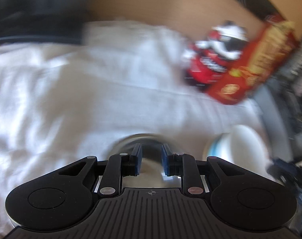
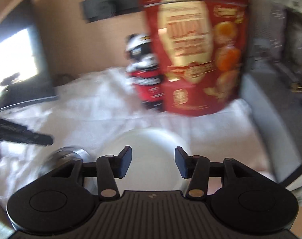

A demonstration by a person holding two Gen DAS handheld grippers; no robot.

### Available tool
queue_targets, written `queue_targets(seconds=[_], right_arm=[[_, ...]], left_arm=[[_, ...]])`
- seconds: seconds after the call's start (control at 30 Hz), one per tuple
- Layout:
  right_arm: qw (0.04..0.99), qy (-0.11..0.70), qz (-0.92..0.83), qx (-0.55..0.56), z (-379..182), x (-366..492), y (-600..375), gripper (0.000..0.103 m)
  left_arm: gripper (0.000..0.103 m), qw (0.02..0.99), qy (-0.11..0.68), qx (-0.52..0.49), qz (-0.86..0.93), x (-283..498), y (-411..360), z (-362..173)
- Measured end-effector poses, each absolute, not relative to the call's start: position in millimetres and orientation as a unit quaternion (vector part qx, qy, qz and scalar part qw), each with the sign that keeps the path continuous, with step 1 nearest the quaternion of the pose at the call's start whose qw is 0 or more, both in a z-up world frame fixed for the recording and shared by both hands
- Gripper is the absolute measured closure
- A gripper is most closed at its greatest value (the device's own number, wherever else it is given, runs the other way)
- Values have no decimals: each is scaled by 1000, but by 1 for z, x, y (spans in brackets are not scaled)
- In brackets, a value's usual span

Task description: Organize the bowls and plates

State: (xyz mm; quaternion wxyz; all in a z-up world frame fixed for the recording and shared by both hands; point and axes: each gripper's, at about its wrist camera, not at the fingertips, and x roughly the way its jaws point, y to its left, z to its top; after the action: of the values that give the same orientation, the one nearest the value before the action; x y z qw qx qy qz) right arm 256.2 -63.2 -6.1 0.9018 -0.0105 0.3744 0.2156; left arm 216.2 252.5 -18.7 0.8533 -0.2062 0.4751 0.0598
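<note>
Left hand-held gripper (image 1: 151, 160): jaws parted by narrow gap, nothing between pads, released. Positioned over steel bowl (image 1: 139, 139); contact with bowl cannot be told, view blurred. White bowl (image 1: 238, 141) just right of steel bowl.

Right hand-held gripper (image 2: 152, 162): jaws spread wide, released, nothing grasped. Positioned over white plate (image 2: 151, 139). Steel bowl (image 2: 65, 157) just left of plate.

All dishes rest on white cloth (image 2: 71, 115). Red snack bag (image 2: 194, 51) upright behind plate; smaller red-and-black bag (image 2: 147, 75) beside it, on its left.
</note>
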Motion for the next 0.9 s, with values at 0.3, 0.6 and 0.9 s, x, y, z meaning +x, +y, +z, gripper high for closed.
queue_targets(seconds=[0.3,0.6,0.9], right_arm=[[829,486,275,15,-48,233,5,55],[815,538,214,33,-89,222,41,55],[794,567,209,59,-119,235,56,49]], left_arm=[[80,819,517,-234,83,194,289,-71],[72,818,527,-209,99,194,285,-96],[71,795,549,-244,82,199,292,-118]])
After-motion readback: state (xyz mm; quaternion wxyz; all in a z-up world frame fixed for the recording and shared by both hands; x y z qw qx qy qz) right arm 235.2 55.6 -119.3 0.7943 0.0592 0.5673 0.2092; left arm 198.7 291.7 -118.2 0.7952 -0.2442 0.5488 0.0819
